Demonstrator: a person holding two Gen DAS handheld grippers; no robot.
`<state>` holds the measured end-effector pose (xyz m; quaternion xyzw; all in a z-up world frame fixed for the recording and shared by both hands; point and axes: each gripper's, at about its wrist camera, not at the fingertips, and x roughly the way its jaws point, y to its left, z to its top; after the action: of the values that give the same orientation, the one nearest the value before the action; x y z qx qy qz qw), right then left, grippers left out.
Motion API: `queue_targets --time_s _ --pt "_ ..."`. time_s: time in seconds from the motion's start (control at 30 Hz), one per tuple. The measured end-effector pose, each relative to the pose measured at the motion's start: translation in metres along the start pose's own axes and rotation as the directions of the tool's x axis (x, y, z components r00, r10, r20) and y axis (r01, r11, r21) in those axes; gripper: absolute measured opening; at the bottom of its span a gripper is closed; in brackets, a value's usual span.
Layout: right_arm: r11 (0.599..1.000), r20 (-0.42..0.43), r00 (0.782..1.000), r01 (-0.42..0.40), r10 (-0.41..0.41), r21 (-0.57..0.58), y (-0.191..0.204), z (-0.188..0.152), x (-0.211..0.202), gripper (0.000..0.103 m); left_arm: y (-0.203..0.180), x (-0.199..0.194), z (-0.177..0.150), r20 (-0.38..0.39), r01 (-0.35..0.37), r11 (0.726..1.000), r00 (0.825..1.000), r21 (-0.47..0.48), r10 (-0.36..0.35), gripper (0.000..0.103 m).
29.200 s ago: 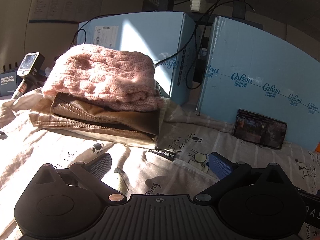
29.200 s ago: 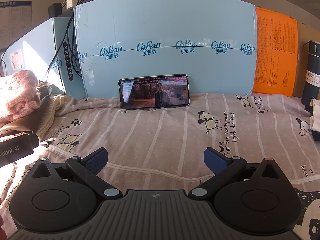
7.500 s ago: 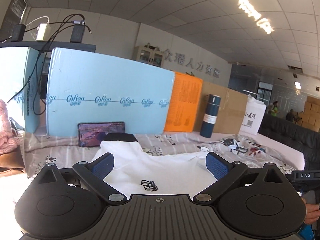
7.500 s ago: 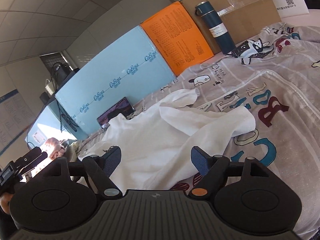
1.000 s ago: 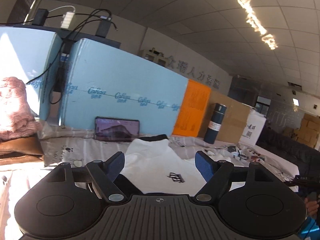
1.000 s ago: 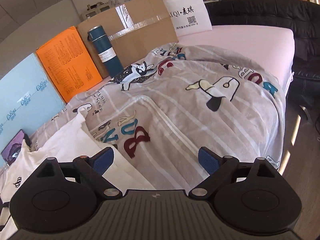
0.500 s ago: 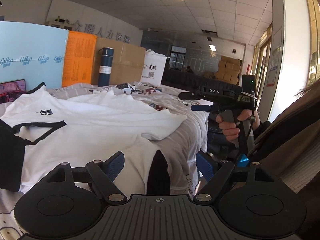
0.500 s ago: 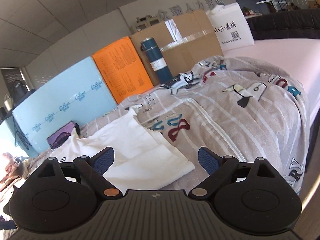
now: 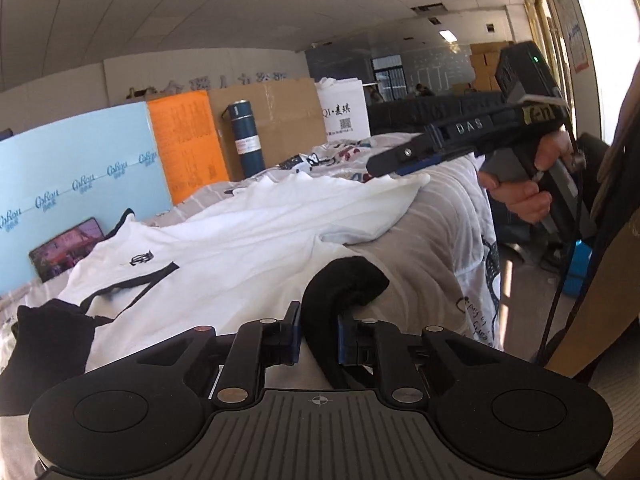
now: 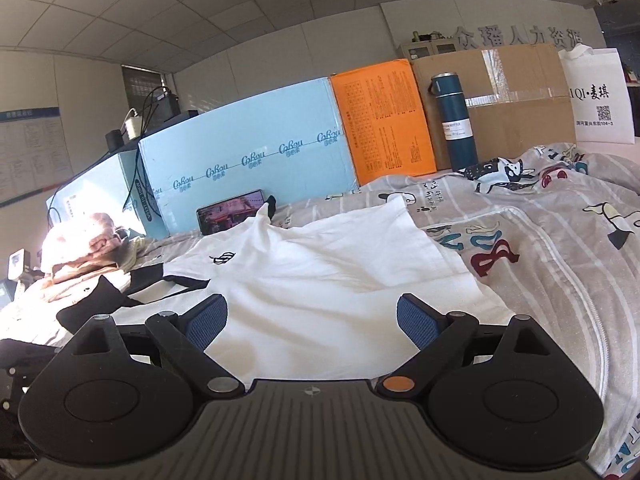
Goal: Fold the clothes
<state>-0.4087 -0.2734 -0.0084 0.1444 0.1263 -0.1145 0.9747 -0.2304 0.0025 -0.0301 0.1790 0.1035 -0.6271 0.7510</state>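
Note:
A white T-shirt (image 9: 224,256) with black trim and a small black logo lies spread on the bed, also seen in the right wrist view (image 10: 320,276). My left gripper (image 9: 318,338) is shut on a black cuff (image 9: 344,284) of the shirt at the bed's near edge. My right gripper (image 10: 312,320) is open and empty, just above the shirt's near hem. In the left wrist view the right gripper (image 9: 404,160) hovers over the shirt's far corner, held by a hand (image 9: 520,192).
A patterned grey bedsheet (image 10: 560,240) covers the bed. Blue boxes (image 10: 240,168), an orange board (image 10: 384,120), a cardboard box (image 10: 512,112), a blue flask (image 10: 456,120) and a phone (image 10: 230,212) line the back. Folded clothes (image 10: 80,252) are stacked at left.
My left gripper has closed on the shirt's black cuff. My right gripper has swung left and come lower over the shirt's hem.

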Motion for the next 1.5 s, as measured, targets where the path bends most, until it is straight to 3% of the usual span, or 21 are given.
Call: queue_targets --time_s 0.13,0.23,0.5,0.6,0.67,0.77,0.8,0.83,0.9,0.97,1.1,1.17,1.2,1.23,1.37,1.5 --pt "0.978 -0.038 0.99 -0.138 0.134 -0.157 0.015 -0.001 0.006 0.092 0.038 -0.007 0.011 0.064 0.013 0.977 0.998 -0.213 0.001 0.013" --pt "0.933 -0.087 0.968 -0.25 0.235 -0.258 0.028 -0.001 0.011 0.093 0.055 -0.009 0.015 0.087 0.021 0.962 0.996 -0.273 0.003 0.013" --pt "0.806 -0.187 0.919 -0.394 0.347 -0.441 0.071 -0.005 0.05 0.092 0.052 -0.006 0.017 0.104 0.094 0.975 0.992 -0.2 -0.074 0.014" --pt "0.777 -0.213 0.881 -0.472 0.421 -0.417 0.076 -0.004 0.062 0.082 0.052 -0.007 0.013 0.108 0.107 0.976 0.99 -0.19 -0.087 0.017" --pt "0.77 -0.229 0.856 -0.517 0.463 -0.373 0.074 -0.002 0.067 0.048 0.053 -0.007 0.008 0.102 0.105 0.976 0.991 -0.193 -0.086 0.023" --pt "0.766 -0.245 0.824 -0.565 0.51 -0.305 0.07 0.001 0.072 0.021 0.055 -0.008 0.0 0.109 0.097 0.972 0.991 -0.215 -0.075 0.052" --pt "0.776 -0.238 0.825 -0.564 0.512 -0.284 0.067 0.001 0.074 0.02 0.056 -0.009 -0.002 0.116 0.097 0.969 0.991 -0.226 -0.072 0.064" --pt "0.784 -0.232 0.826 -0.562 0.514 -0.263 0.065 0.002 0.075 0.017 0.056 -0.009 -0.004 0.122 0.098 0.967 0.99 -0.235 -0.071 0.066" --pt "0.799 -0.219 0.827 -0.559 0.518 -0.221 0.06 0.004 0.079 0.014 0.054 -0.007 -0.007 0.122 0.101 0.967 0.99 -0.233 -0.074 0.066" --pt "0.807 -0.207 0.825 -0.561 0.526 -0.184 0.055 0.006 0.081 0.012 0.051 -0.001 -0.009 0.102 0.059 0.972 0.994 -0.227 -0.037 0.066" --pt "0.806 -0.186 0.814 -0.576 0.55 -0.137 0.049 0.005 0.081 0.012 0.053 0.006 -0.006 0.141 0.087 0.962 0.989 -0.258 -0.051 0.064" --pt "0.805 -0.174 0.811 -0.581 0.559 -0.119 0.048 0.004 0.079 0.012 0.053 0.009 -0.002 0.168 0.107 0.964 0.984 -0.243 -0.066 0.04" --pt "0.805 -0.168 0.809 -0.584 0.564 -0.11 0.048 0.004 0.077 0.012 0.054 0.011 0.0 0.178 0.112 0.965 0.981 -0.237 -0.07 0.014" --pt "0.802 -0.16 0.805 -0.589 0.571 -0.099 0.048 0.004 0.076 0.012 0.056 0.011 0.001 0.186 0.118 0.963 0.98 -0.242 -0.073 0.0" --pt "0.773 -0.121 0.773 -0.632 0.623 -0.058 0.049 0.006 0.062 0.01 0.057 -0.006 0.003 0.238 0.198 0.95 0.961 -0.242 -0.14 0.0" --pt "0.762 -0.134 0.761 -0.646 0.635 -0.053 0.054 0.003 0.045 0.01 0.049 -0.021 0.0 0.221 0.266 0.94 0.95 -0.212 -0.219 0.0"
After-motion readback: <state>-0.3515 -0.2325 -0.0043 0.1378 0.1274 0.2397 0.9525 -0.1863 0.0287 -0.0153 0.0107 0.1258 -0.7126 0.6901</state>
